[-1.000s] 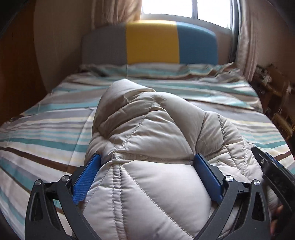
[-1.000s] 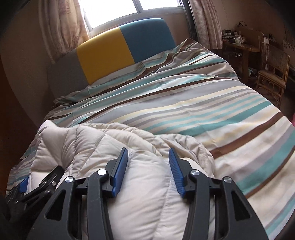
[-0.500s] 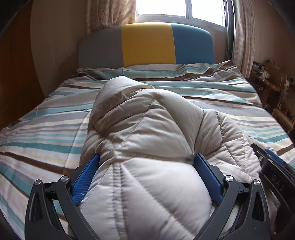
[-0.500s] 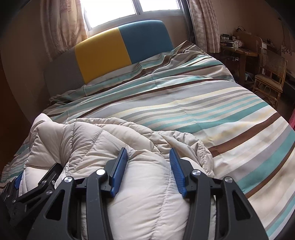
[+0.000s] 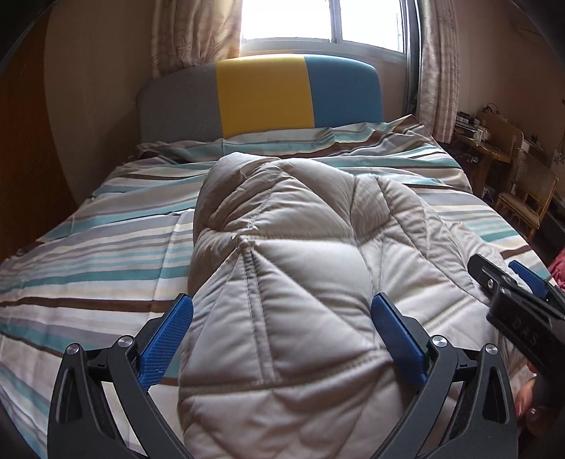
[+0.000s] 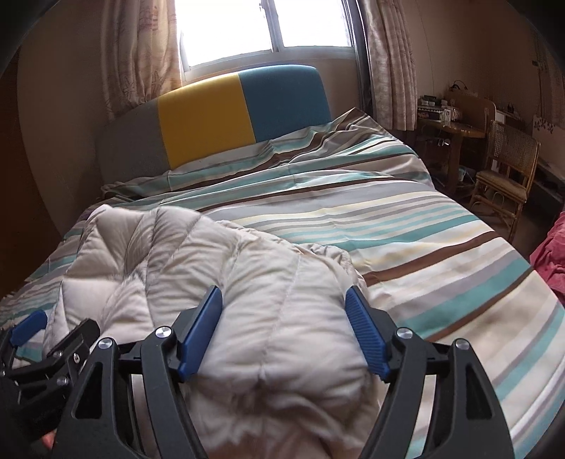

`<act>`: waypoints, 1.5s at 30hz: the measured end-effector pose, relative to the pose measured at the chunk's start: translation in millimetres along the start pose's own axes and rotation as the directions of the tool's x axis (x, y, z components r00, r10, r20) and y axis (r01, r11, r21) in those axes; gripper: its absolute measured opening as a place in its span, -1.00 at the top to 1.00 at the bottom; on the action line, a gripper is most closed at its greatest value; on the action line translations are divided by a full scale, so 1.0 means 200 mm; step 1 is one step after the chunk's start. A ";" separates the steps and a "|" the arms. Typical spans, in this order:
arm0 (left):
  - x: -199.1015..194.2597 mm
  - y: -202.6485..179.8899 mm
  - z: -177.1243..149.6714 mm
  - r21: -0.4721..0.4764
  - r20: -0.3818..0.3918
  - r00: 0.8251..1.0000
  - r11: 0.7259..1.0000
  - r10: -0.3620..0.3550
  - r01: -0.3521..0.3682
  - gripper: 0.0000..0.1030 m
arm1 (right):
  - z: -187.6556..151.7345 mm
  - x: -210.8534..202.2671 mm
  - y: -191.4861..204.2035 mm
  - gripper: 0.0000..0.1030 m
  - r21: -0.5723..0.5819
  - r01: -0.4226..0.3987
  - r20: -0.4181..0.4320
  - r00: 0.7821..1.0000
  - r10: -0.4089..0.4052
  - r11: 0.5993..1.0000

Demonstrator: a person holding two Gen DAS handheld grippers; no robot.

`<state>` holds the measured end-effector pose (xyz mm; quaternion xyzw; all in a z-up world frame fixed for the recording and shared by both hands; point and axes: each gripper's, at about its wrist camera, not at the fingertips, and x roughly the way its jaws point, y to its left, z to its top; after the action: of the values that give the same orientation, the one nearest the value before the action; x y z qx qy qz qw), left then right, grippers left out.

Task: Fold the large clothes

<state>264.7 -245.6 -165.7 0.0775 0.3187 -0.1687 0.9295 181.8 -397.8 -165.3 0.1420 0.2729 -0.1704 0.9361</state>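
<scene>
We see one beige quilted down jacket [image 5: 282, 268], bunched into a thick roll on the near half of a striped duvet [image 5: 106, 254], running away from us toward the headboard. Our left gripper [image 5: 282, 328] has its two blue-padded fingers [image 5: 166, 339] spread wide, one on each side of the roll's near end; the right pad presses the fabric, while we cannot tell whether the left one touches it. In the right wrist view the same jacket [image 6: 219, 275] lies to the left of the bed's middle, and our right gripper [image 6: 284, 328] straddles a puffed mound of it, its jaws parted at a moderate width with both pads against the padding. Each gripper shows at the edge of the other's view: the right one [image 5: 522, 300] at the lower right of the left camera, with pale letters on its black body that look like "DAS", though they are too faint for us to be sure.

Around the jacket we count one bed with one headboard [image 5: 261, 95] in three panels: grey, yellow and blue. Behind it stands one bright window [image 5: 328, 21] flanked by two patterned curtains [image 5: 438, 63]. To the right of the bed we count one wooden table [image 6: 455, 134], cluttered with small items, one rattan chair [image 6: 505, 169], and a piece of red cloth [image 6: 551, 254] at the frame's edge.
</scene>
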 end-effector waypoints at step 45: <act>-0.08 0.15 -0.14 -0.023 -0.157 0.902 0.914 -0.403 0.404 -0.33 | -0.16 0.18 -0.35 -0.47 0.419 -0.373 -0.247 0.831 0.499 0.828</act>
<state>247.7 -205.6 -176.1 0.0275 0.3997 -0.3522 0.8458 167.7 -459.1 -223.3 0.3949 0.3572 0.0327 0.8458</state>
